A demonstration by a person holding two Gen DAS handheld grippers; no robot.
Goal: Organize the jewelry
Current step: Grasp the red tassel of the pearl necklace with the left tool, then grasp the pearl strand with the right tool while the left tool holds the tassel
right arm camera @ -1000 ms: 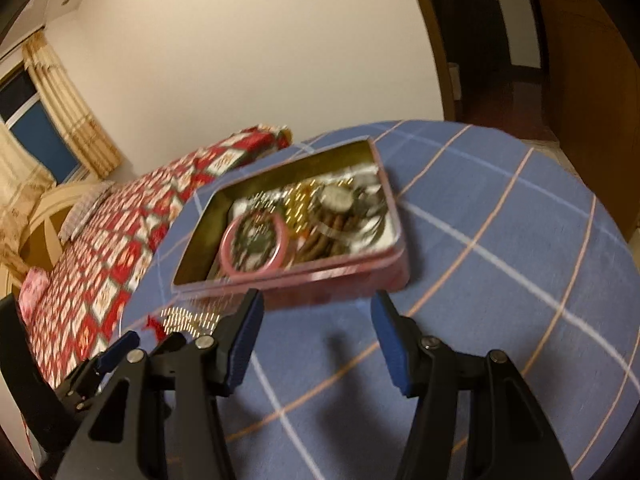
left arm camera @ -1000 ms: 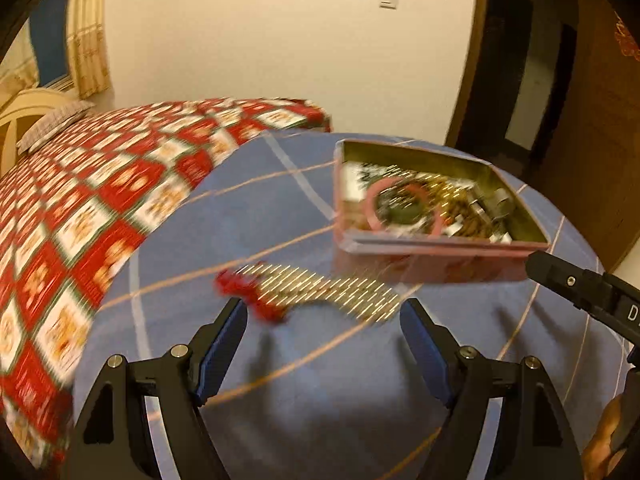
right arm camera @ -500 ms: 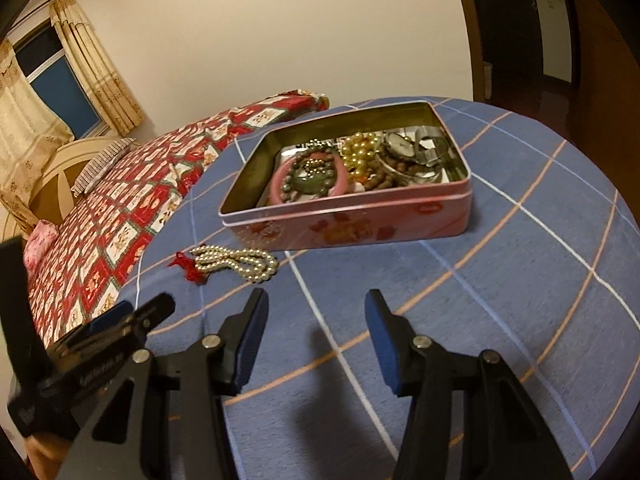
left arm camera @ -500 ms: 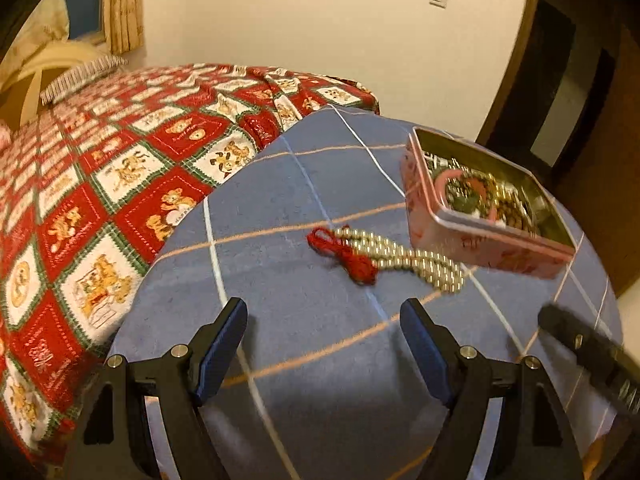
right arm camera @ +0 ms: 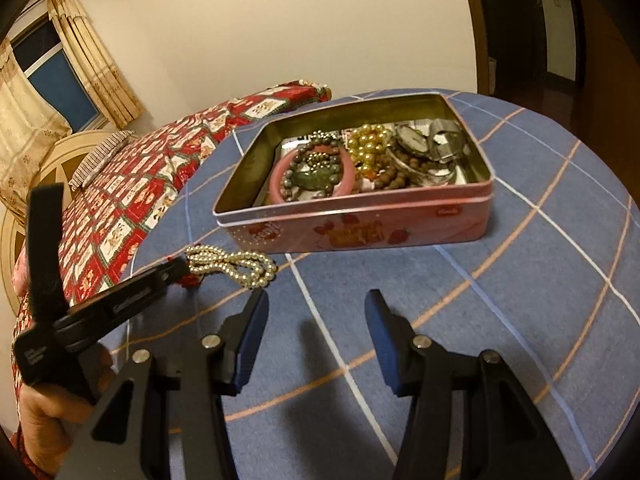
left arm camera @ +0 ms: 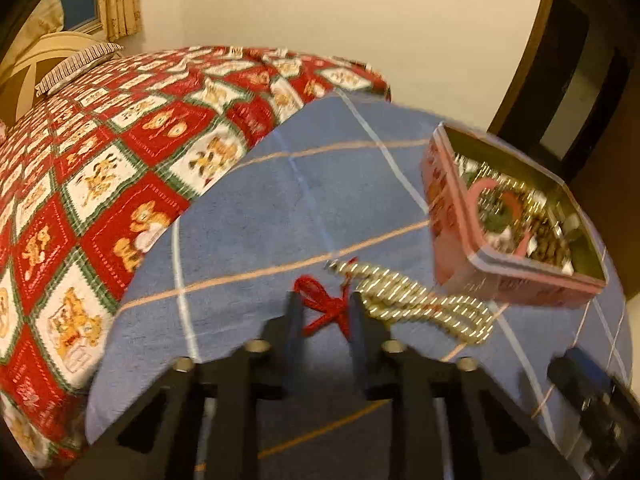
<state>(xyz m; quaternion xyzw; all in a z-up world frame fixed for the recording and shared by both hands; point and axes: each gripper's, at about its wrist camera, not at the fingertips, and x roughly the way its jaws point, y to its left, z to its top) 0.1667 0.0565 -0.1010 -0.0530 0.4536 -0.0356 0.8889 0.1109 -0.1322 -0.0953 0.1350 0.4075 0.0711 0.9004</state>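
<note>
a blue checked cloth is covering the round desk, with a bed in a red quilt lying just beyond it, toward the cream wall and curtained window. the pink tin is sitting open on the cloth, holding bangles and beads. just beside the tin, the pearl strand is lying, and the left gripper has just been closing, its jaws now pinching the strand's red tassel. the right gripper is hanging half open, empty, near the tin.
</note>
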